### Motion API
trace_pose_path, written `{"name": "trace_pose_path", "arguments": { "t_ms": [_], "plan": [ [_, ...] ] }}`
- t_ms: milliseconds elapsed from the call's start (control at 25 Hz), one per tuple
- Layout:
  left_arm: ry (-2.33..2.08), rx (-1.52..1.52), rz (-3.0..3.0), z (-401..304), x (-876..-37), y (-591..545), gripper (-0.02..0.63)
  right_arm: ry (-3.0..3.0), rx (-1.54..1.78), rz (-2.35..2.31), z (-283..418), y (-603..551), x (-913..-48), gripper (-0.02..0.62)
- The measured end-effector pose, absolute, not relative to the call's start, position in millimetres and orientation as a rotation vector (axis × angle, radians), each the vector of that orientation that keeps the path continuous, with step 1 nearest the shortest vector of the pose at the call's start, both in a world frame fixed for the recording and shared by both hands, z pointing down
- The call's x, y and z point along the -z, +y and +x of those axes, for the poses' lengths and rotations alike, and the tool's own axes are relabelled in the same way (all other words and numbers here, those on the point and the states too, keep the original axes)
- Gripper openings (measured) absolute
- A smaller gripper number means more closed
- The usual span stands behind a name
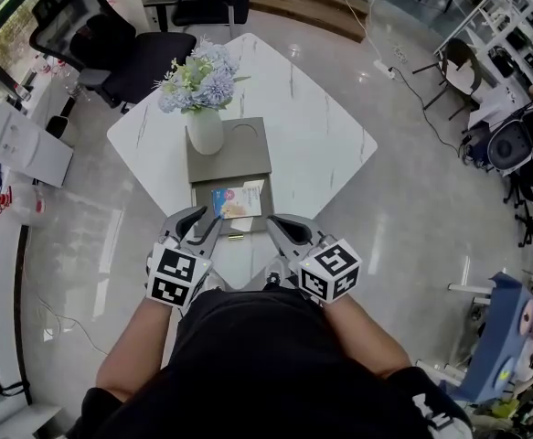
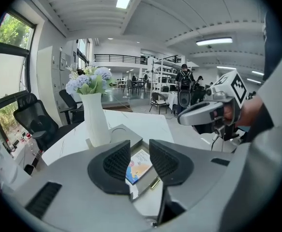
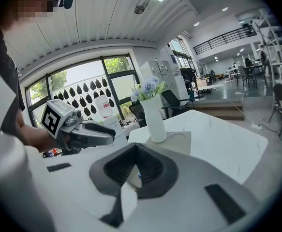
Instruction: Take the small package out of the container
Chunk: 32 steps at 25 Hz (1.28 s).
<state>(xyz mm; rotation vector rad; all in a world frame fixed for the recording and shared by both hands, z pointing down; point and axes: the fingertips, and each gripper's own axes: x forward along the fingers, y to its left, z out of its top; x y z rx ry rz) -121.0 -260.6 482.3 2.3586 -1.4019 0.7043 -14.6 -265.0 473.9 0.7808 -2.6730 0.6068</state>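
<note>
A grey container [image 1: 204, 193] lies open on the white table [image 1: 321, 126], its lid [image 1: 248, 154] folded flat behind it. Inside lies the small colourful package [image 1: 239, 199], which shows through the gap between the left jaws [image 2: 141, 164]. My left gripper [image 1: 209, 216] hovers at the container's near left corner. It is open, with nothing between its pads [image 2: 140, 146]. My right gripper [image 1: 273, 221] hangs just right of the container's near edge. Its jaw tips meet with nothing held [image 3: 137, 148]. A sliver of the package [image 3: 139, 174] shows below them.
A white vase of blue and white flowers [image 1: 205, 128] stands on the container's lid. A small brass latch [image 1: 236, 237] sits at the container's near edge. A black office chair [image 1: 111, 44] stands beyond the table's far left corner, and a white cabinet [image 1: 15, 144] stands at left.
</note>
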Motion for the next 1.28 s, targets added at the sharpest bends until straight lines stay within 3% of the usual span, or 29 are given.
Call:
{"name": "trace_pose_path", "arguments": {
  "t_ms": [400,760,1280],
  "plan": [
    [-1.342,-0.873,2.426,-119.3,-493.3,-262.7,0.214,-2.669,-0.608,0.797,-17.6,-266.5,-473.2,0.000],
    [-1.314,-0.872,2.441,-113.0,-495.3,-265.2,0.347,-2.655,-0.608,0.830,-10.2,-264.8,-473.4,0.000],
    [-1.218,-0.953,2.478,-104.2,-509.3,-265.7,0.373,-2.633,-0.613,0.876,0.4,-260.7,-479.1,-0.002]
  ]
}}
